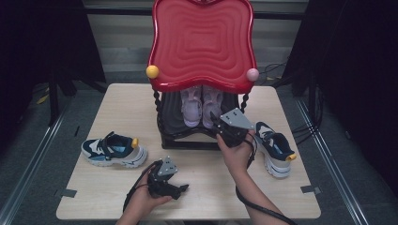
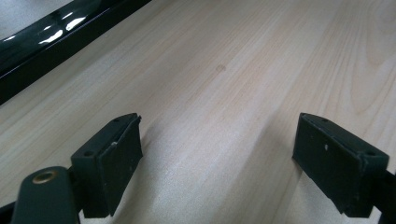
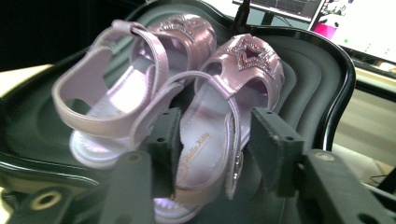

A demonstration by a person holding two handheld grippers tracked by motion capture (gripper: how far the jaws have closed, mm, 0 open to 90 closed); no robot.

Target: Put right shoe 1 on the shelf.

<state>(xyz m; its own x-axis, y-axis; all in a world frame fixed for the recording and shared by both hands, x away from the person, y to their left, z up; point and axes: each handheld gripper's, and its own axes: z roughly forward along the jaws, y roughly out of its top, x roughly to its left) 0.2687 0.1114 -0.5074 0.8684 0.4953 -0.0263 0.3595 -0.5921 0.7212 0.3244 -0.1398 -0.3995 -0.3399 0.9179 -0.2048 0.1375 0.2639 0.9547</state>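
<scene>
Right gripper (image 3: 212, 149) jaws part open, straddling the heel of the right sandal (image 3: 224, 126); pads look just clear of it. That sandal sits w/ its twin (image 3: 126, 93) on the lower shelf (image 1: 187, 136) of the rack, under the red tray (image 1: 202, 42). Left gripper (image 1: 180, 189) jaws wide, empty, low over the worktop (image 2: 224, 70) in front of the rack. Sneakers (image 1: 114, 150) (image 1: 276, 147) left & right of rack.

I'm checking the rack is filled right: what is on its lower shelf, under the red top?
Two pink sandals lie side by side on the dark lower shelf. The red top covers their toes and the shelf's back from above.
</scene>
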